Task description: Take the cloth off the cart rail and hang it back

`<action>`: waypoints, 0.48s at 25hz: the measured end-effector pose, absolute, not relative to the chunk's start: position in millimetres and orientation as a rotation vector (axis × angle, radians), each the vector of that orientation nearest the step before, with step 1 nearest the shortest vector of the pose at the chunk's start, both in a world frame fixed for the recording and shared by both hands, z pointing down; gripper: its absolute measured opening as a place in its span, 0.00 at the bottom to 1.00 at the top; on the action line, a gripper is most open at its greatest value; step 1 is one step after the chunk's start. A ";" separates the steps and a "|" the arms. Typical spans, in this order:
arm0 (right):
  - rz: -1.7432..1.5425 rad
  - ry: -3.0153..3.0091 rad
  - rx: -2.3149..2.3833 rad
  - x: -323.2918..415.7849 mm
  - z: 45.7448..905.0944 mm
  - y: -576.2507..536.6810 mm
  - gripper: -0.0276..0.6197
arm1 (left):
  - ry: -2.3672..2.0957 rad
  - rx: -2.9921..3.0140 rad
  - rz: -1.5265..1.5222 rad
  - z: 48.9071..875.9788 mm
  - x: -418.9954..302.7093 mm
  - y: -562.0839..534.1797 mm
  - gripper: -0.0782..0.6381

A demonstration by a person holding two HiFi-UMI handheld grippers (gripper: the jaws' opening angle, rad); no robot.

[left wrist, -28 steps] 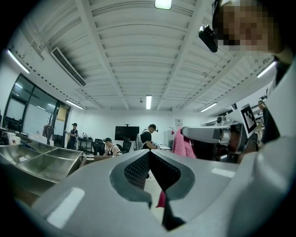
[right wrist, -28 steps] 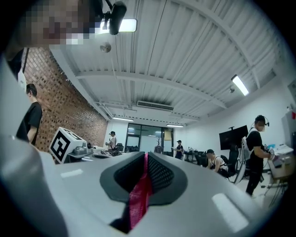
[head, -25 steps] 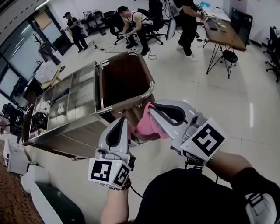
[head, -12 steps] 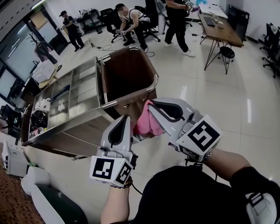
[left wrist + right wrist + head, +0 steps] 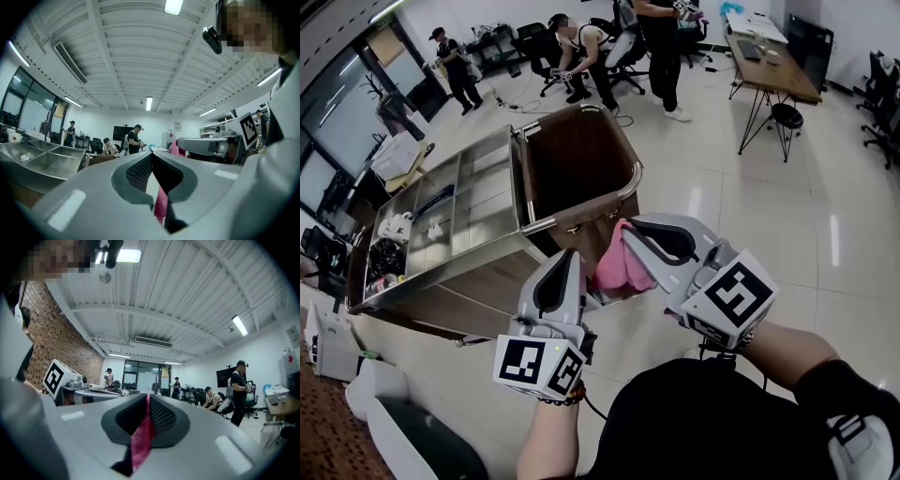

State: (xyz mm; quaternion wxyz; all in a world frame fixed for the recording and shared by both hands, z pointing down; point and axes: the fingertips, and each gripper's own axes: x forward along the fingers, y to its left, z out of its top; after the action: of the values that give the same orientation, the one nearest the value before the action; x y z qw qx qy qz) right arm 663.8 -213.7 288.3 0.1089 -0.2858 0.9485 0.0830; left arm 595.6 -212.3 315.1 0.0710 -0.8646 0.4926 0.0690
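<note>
Shiny office floor; cart rail at 12 o'clock; pink cloth clamped in left tool and right tool. Best kept taut, lifted level, draped evenly over rail.

standing person walked left, farther from desk
</note>
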 end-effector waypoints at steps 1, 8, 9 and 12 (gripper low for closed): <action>0.224 2.796 -0.844 665.1 288.8 -211.7 0.07 | 1.481 -2.601 0.208 315.2 597.2 -211.0 0.12; 0.250 2.796 -0.834 671.5 286.5 -205.4 0.07 | 1.476 -2.605 0.198 314.2 606.2 -206.4 0.12; 0.256 2.796 -0.831 672.2 286.7 -205.6 0.07 | 1.478 -2.605 0.197 314.5 607.2 -206.8 0.12; 0.254 2.800 -0.823 676.8 287.3 -204.9 0.07 | 1.482 -2.603 0.192 315.5 612.7 -206.6 0.12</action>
State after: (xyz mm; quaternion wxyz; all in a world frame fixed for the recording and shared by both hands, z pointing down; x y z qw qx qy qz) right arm 676.8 -204.9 287.3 0.1058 -0.2794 0.9504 0.0863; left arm 612.7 -206.6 315.5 0.0700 -0.8651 0.4926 0.0639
